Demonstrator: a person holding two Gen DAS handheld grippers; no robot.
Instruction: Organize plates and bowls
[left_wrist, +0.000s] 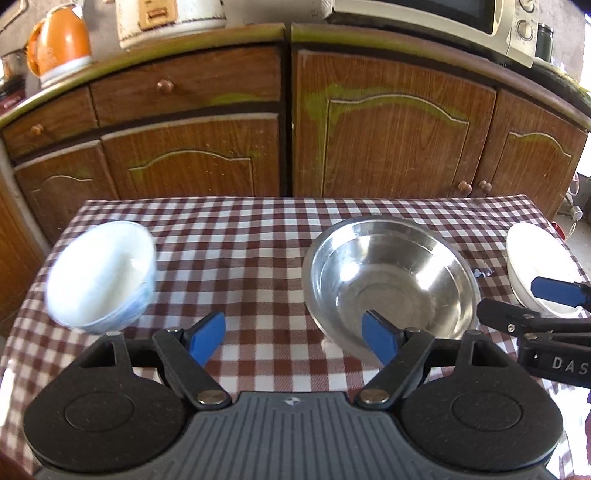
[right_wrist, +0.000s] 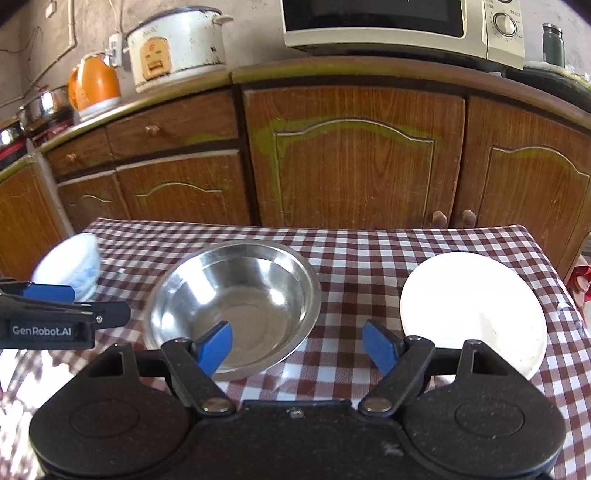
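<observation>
Three dishes are set out across a table (left_wrist: 258, 229) covered with a red-and-white checked cloth: a steel bowl (left_wrist: 391, 277) stands near the middle, a white bowl with a blue pattern (left_wrist: 101, 273) is seen to its left, close to the table's left edge, and a white plate (right_wrist: 472, 310) is laid to its right, near the right edge. The three are kept well apart, with bare cloth between them. The steel bowl is seen to be empty. The white bowl is blurred in both views, so its pattern cannot be made out. The left gripper (left_wrist: 293, 341) is held above the cloth between the white bowl and the steel bowl, its blue pads spread wide apart and nothing caught between them; the right-hand pad is seen in front of the steel bowl's near rim, but whether it touches cannot be told. The right gripper (right_wrist: 297, 347) is likewise held wide open and empty, over the gap between the steel bowl and the plate, one pad seen against the bowl's inside and the other beside the plate's near edge. Each gripper is glimpsed at the edge of the other's view. Behind the table, brown wooden cabinets (right_wrist: 351, 162) are seen, and on the counter above them an orange kettle (right_wrist: 96, 85), a white rice cooker (right_wrist: 177, 48) and a microwave (right_wrist: 402, 26) are ranged.
</observation>
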